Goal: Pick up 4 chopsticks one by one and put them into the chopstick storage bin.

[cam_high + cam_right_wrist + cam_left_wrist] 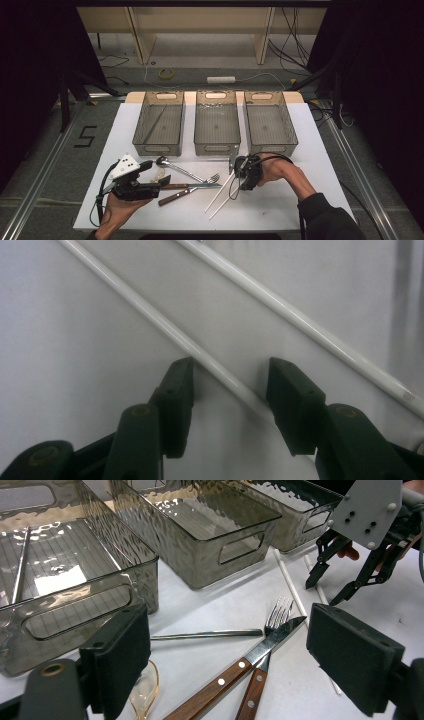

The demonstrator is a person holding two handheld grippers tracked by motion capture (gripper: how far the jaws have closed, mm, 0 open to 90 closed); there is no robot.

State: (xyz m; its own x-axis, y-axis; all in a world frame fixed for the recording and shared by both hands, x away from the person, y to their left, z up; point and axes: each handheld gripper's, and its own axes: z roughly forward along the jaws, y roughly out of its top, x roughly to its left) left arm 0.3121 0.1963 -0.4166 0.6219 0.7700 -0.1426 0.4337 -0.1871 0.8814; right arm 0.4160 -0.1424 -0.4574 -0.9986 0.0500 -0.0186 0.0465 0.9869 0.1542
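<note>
Two white chopsticks [220, 197] lie side by side at the table's front middle. My right gripper [238, 185] points down onto them. In the right gripper view it [227, 375] stands open, its jaws on either side of one chopstick [150, 315]; the second chopstick [300, 320] lies just beyond. My left gripper [165, 181] is held low at the front left, open [227, 612] with nothing in it. It faces a wooden-handled knife [240, 665], a fork [272, 617] and a metal spoon [175, 167].
Three clear grey bins stand in a row at the back: left [157, 148], middle [216, 148], right [272, 148]. A thin dark stick [21, 565] lies in the left bin. A clear plastic spoon [145, 690] rests by my left jaw.
</note>
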